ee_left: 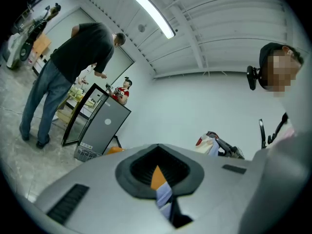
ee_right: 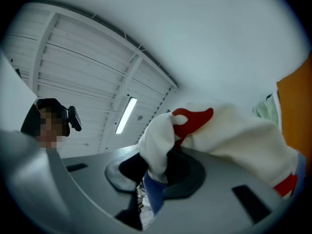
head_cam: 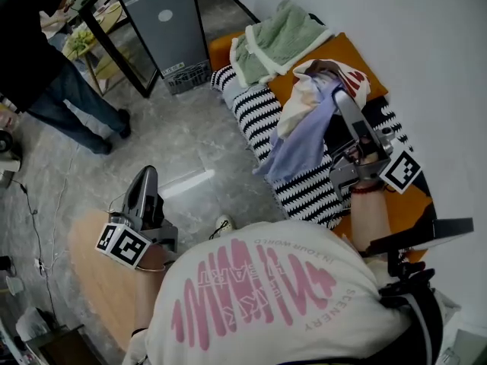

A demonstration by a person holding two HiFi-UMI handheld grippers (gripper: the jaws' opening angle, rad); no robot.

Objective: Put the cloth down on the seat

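Note:
A bundled cloth, white with red patches and a lavender layer, hangs over the sofa seat, which has a black-and-white striped cover. My right gripper is shut on the bundle's top, above the seat near the orange cushion. In the right gripper view the cloth fills the space between the jaws of the right gripper. My left gripper is held low at the left over the floor, away from the sofa, its jaws together with nothing in them. The left gripper looks across the room toward the sofa.
A green towel lies on the sofa's far end. A person in dark clothes stands at the far left by a grey cabinet and a small basket. A wooden tabletop is under my left arm.

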